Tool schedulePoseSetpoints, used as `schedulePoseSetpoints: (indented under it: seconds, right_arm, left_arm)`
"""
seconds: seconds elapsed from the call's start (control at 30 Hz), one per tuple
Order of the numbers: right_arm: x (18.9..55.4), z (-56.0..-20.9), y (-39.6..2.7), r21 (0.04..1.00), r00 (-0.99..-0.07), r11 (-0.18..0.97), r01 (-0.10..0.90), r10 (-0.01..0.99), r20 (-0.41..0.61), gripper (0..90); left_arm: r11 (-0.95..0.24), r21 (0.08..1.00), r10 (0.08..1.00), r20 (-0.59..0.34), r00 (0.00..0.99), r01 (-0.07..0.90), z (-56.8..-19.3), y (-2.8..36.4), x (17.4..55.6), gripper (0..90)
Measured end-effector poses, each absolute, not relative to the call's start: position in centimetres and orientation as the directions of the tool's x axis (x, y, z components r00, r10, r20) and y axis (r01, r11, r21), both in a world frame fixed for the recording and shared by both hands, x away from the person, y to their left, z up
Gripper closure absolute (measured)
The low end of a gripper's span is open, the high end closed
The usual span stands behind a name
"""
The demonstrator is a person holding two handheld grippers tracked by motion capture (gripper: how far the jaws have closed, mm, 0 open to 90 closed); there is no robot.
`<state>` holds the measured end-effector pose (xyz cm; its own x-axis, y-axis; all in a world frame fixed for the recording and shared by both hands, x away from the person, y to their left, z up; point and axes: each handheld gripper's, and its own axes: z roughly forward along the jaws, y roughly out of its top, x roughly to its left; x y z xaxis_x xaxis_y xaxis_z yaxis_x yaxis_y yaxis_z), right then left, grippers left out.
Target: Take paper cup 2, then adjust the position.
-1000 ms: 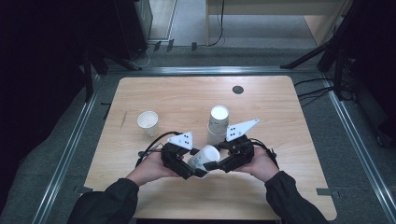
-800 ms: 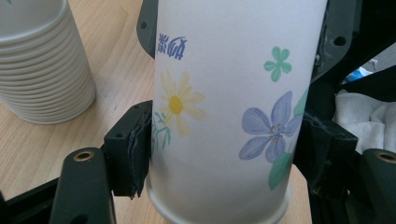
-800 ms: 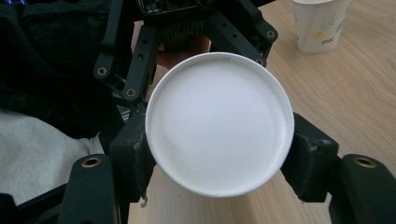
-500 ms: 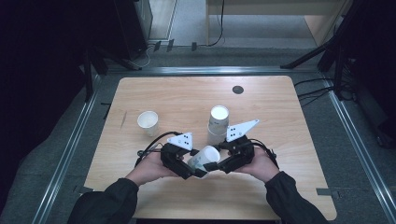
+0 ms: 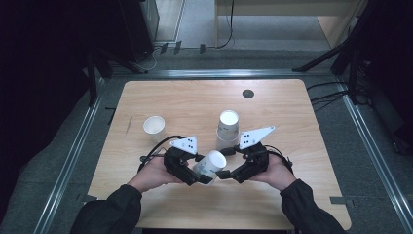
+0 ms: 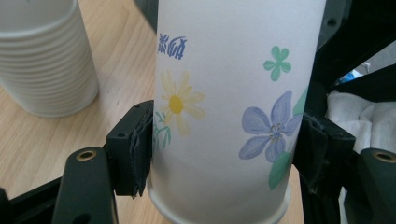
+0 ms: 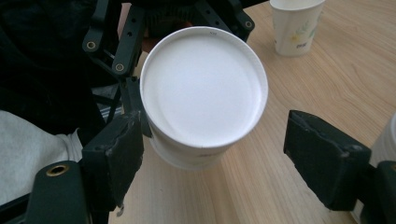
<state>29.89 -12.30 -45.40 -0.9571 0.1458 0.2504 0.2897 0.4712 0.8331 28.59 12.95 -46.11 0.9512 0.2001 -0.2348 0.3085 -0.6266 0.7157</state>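
We see the left claw (image 5: 203, 174) closed on a paper cup (image 5: 210, 165) with printed flowers; in the left gripper view its two pads press both sides of the cup. The cup is held tipped on its side above the wooden surface (image 5: 292, 122), near the front edge, its white bottom turned toward the right claw (image 5: 225, 174). In the right gripper view we see the right claw open, its jaws apart on both sides of the cup bottom. Behind, a stack of cups (image 5: 227, 127) stands upside down, and a single cup (image 5: 154, 127) stands upright to the left, well apart.
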Motion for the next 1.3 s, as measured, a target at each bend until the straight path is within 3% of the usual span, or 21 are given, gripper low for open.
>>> schedulePoseSetpoints:
  seconds: [0.33, 0.53, 0.8, 1.3]
  right_arm:
    - [28.8, -46.0, -13.8, 0.819, -0.975, 0.531, 0.217, 0.152, 0.160, 20.4]
    - [29.1, -46.2, -13.6, 0.816, -0.971, 0.528, 0.236, 0.166, 0.173, 20.4]
    - [29.7, -46.3, -13.5, 0.817, -0.965, 0.518, 0.254, 0.188, 0.181, 20.5]
    - [30.4, -46.7, -12.4, 0.816, -0.966, 0.520, 0.250, 0.195, 0.172, 21.8]
  left_arm:
    - [-0.664, 0.681, 0.235, -0.202, 0.951, 0.309, -45.4, 14.1, 28.8, 29.6]
    - [-0.693, 0.651, 0.257, -0.177, 0.950, 0.308, -44.1, 14.5, 29.5, 29.4]
    - [-0.784, 0.572, 0.211, -0.121, 0.970, 0.242, -42.7, 13.7, 30.4, 29.3]
    - [-0.883, 0.424, 0.191, -0.071, 0.979, 0.203, -43.9, 12.5, 30.8, 29.1]
